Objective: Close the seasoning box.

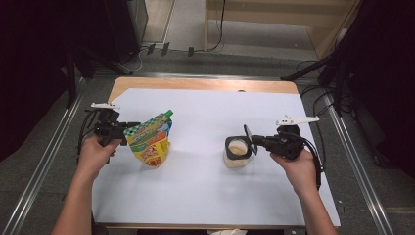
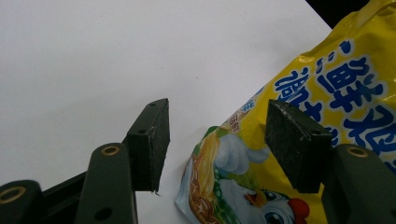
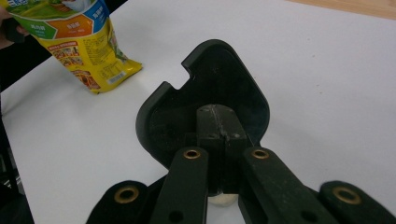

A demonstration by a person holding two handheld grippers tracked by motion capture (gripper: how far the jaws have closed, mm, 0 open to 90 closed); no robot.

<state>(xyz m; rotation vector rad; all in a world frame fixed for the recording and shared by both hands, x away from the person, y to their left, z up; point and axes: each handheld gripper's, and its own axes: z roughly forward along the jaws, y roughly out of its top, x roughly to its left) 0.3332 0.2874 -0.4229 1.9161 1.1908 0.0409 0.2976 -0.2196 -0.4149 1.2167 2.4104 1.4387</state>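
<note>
A yellow and green stand-up pouch (image 1: 150, 144) with a green spout leans on the white sheet at the left. My left gripper (image 1: 128, 131) is at its upper left edge. In the left gripper view the jaws (image 2: 217, 112) stand apart; the pouch (image 2: 345, 84) lies behind the right pad, while the left pad is free over the bare sheet. To the right is a clear jar (image 1: 237, 157) with a black rim and pale contents. My right gripper (image 1: 253, 140) is shut on its black lid (image 1: 247, 136), which stands on edge beside the jar's rim. The lid (image 3: 210, 74) is clamped at its middle by the jaws (image 3: 217, 116). The pouch (image 3: 88, 46) appears far off.
The white sheet (image 1: 205, 191) covers most of a wooden table (image 1: 195, 84). Metal rails (image 1: 44, 161) run along both sides. Cables and dark stands (image 1: 318, 66) lie on the floor beyond the far edge.
</note>
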